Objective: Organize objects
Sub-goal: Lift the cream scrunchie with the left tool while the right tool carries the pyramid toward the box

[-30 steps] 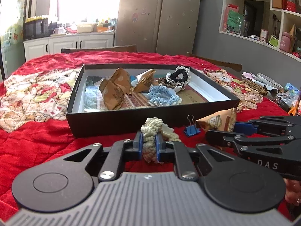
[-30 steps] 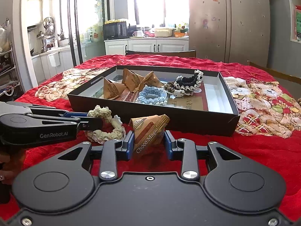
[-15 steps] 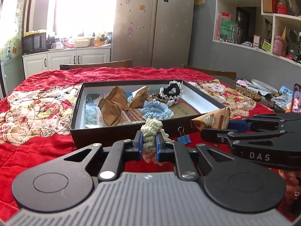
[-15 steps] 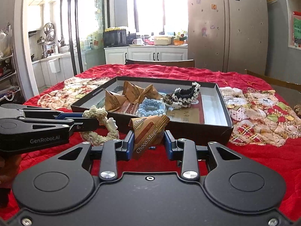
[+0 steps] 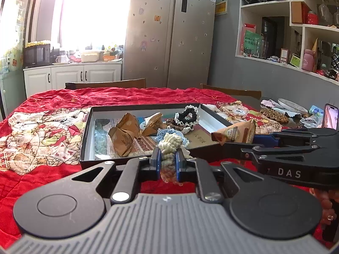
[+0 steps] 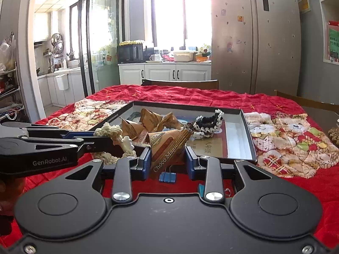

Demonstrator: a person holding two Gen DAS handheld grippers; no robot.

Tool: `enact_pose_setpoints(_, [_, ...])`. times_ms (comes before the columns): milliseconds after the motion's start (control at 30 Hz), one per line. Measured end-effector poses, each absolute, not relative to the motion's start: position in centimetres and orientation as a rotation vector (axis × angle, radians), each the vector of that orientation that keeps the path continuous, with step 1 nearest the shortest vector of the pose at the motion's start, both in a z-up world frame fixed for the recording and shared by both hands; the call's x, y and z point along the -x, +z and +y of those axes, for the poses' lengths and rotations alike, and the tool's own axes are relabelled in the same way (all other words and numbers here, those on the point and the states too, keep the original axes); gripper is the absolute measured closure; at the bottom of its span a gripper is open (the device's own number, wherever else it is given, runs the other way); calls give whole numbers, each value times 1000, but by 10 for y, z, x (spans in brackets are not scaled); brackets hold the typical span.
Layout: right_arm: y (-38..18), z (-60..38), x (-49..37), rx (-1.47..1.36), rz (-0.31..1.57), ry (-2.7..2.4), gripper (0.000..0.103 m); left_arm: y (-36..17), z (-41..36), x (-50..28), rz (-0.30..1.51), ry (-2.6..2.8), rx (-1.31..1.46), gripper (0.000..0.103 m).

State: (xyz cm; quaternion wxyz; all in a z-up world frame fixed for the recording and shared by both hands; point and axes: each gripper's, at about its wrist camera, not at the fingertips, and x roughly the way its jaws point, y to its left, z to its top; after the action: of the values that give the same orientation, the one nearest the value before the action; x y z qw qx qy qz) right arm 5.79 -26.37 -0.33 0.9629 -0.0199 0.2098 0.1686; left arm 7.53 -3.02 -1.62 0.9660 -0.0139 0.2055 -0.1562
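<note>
Red quilted cloth is covering your table; your left gripper is pinching a knobbly cream scrunchie, your right gripper squeezing a crinkly pyramid snack packet, both hovering level before the shallow black tray.

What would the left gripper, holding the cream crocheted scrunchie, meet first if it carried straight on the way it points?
Probably the blue scrunchie lying in the black box, directly beyond the cream scrunchie in the left gripper. Height is unclear; lower, the box's near wall comes first.
</note>
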Motion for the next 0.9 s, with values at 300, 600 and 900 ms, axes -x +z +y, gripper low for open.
enact_pose_setpoints(300, [5,-262,-56,42,404,347,71,-9,-28,-77,396,-310,42,87])
enact_pose_setpoints(600, [13,-261,-56,46,387,346,71,-3,-27,-78,378,-306,40,87])
enact_pose_setpoints(900, [20,-262,-59,37,379,339,71,3,-26,-86,368,-302,47,87])
